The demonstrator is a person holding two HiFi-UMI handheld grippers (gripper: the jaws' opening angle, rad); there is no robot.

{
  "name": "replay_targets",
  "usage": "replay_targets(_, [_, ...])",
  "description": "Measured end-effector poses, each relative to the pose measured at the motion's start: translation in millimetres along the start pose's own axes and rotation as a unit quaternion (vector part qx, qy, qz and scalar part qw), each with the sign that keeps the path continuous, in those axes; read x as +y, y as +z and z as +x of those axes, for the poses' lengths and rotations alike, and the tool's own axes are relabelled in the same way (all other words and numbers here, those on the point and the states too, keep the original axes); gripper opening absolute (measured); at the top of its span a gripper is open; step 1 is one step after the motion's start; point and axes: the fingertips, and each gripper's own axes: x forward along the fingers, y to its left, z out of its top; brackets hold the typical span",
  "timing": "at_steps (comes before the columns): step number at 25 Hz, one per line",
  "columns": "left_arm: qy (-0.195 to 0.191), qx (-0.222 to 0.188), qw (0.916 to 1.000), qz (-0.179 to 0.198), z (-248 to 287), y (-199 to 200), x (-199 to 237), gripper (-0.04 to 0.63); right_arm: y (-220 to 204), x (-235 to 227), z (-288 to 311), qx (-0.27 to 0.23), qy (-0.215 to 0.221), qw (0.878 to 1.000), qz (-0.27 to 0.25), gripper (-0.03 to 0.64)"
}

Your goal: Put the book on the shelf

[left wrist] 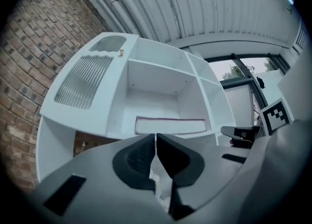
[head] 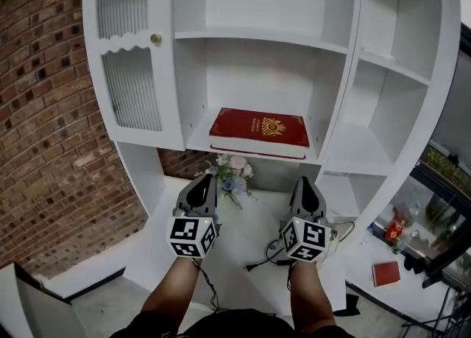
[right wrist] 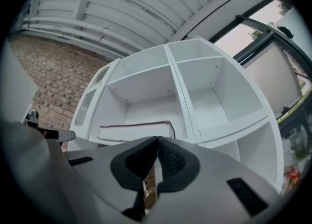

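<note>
A red book [head: 259,132] with a gold crest lies flat on the middle shelf of the white cabinet [head: 147,130]. In the gripper views its pale page edge shows, the book [left wrist: 169,125] lying on that shelf ahead, the book [right wrist: 136,131] likewise. My left gripper [head: 204,186] hangs below and in front of the shelf, jaws shut with nothing between them. The right gripper [head: 306,189] is level with it, also shut and empty. Both stand apart from the book. The left gripper [left wrist: 156,142] and right gripper [right wrist: 157,145] point up at the cabinet.
A small vase of flowers [head: 232,176] stands on the white counter [head: 243,241] between the grippers. A black cable [head: 268,259] lies on the counter. A ribbed glass door [head: 132,71] closes the cabinet's left side. Brick wall [head: 44,123] at left. A second red book [head: 385,272] lies low at right.
</note>
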Motion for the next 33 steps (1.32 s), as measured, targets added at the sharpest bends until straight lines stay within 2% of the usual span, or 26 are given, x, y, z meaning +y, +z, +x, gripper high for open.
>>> replay_targets(4, [-0.002, 0.036, 0.9993, -0.005, -18.7, -42.9, -9.8, 0.014, -39.1, 3.1, -24.5, 0.034, 0.001, 0.999, 0.014, 0.014])
replay_targets(8, [-0.010, 0.052, 0.9985, -0.012, -28.9, -58.3, -19.5, 0.014, -55.6, 9.2, -39.4, 0.052, 0.012, 0.998, 0.026, 0.014])
replay_targets(17, [-0.011, 0.065, 0.9977, -0.013, -37.2, -59.9, -26.0, 0.014, -55.0, 17.7, -51.3, 0.053, 0.028, 0.998, 0.031, 0.014])
replay_targets(33, [-0.021, 0.088, 0.9956, -0.025, -47.1, -68.3, -55.1, 0.014, -55.4, 9.6, -73.5, 0.068, 0.030, 0.997, 0.032, 0.014])
